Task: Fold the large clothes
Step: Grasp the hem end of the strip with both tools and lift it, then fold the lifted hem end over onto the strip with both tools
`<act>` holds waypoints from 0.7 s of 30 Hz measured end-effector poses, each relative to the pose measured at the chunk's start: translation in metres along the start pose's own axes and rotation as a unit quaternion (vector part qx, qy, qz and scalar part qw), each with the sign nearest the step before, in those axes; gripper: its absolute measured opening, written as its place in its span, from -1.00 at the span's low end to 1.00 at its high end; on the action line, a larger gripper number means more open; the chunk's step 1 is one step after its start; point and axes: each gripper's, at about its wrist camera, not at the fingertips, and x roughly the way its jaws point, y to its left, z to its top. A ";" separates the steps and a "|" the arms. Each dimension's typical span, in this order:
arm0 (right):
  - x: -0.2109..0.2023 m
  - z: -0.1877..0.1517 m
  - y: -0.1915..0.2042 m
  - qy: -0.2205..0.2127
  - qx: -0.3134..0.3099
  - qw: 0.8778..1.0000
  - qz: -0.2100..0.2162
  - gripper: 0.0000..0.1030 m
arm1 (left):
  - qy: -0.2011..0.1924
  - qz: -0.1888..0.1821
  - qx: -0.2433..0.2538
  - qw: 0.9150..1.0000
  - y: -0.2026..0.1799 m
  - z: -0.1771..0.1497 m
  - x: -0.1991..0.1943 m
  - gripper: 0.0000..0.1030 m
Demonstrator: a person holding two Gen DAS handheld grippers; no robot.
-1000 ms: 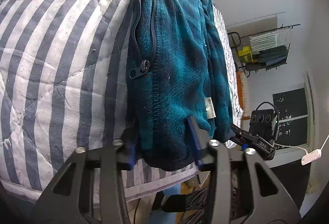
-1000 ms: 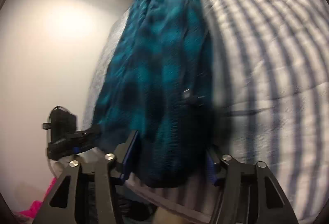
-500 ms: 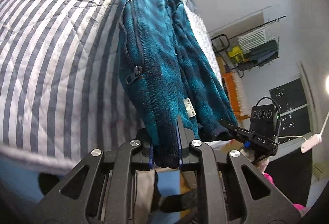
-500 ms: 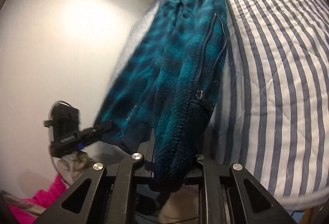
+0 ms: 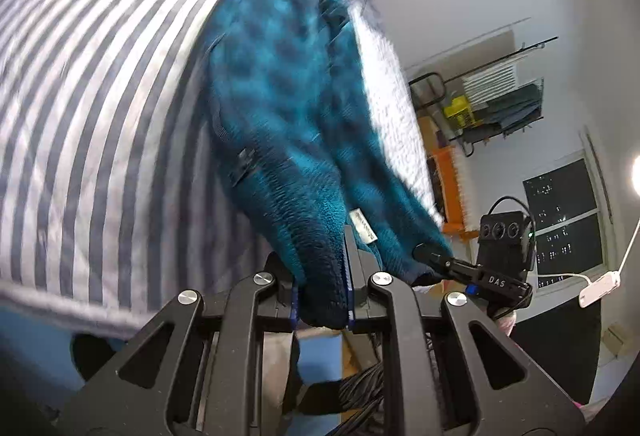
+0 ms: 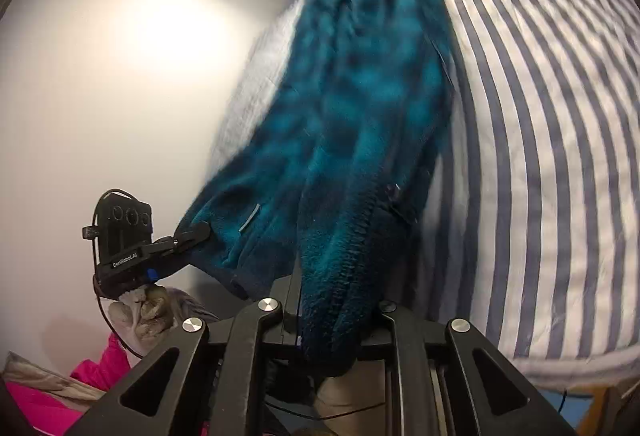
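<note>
1. The left hand-held gripper is clamped on the near hem of the teal fleece jacket, at the corner with the small white label; its pads pinch a thick dark-edged fold of cloth.
2. The jacket runs lengthwise away from both cameras over the striped bed cover. Its near end is raised off the bed's edge while the far end, blurred, seems to lie on the cover.
3. The right hand-held gripper is likewise closed on the hem's other corner, beside the front zipper. Each camera shows the other device biting the hem alongside.
4. Judged by this, the task stands early in a fold: both corners are secured and lifted, but the hem has not been carried over to the far end. The jacket already looks narrowed lengthwise, though the blur leaves that uncertain. Laying the hem down, smoothing and any further fold remain.
5. Edges: the near edge of the bed sits just under both grippers, so slack cloth could drop off it.
6. Open room: broad bare stripes lie on the side of each view away from the wall. The white wall looks close along the jacket's other side, and a shelf rack stands farther back.
</note>
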 end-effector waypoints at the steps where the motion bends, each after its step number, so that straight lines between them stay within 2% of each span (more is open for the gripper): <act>1: -0.006 0.008 0.004 -0.010 -0.005 1.000 0.001 -0.72 | -0.007 -0.001 0.006 1.000 -0.007 0.003 -0.003 -0.73; 5: -0.025 0.037 0.009 -0.042 -0.016 0.999 0.003 -0.72 | -0.034 0.000 0.023 0.999 -0.030 0.040 -0.002 -0.73; 9: -0.027 0.072 0.020 -0.067 -0.033 0.997 -0.015 -0.72 | -0.059 0.006 0.018 0.998 -0.035 0.074 0.002 -0.73; 15: 0.007 0.123 0.030 -0.085 -0.033 0.995 -0.044 -0.72 | -0.070 0.024 -0.006 0.997 -0.020 0.123 0.032 -0.73; 21: 0.045 0.167 0.004 -0.083 0.007 0.995 -0.056 -0.72 | -0.062 0.039 -0.040 0.997 0.009 0.160 0.072 -0.73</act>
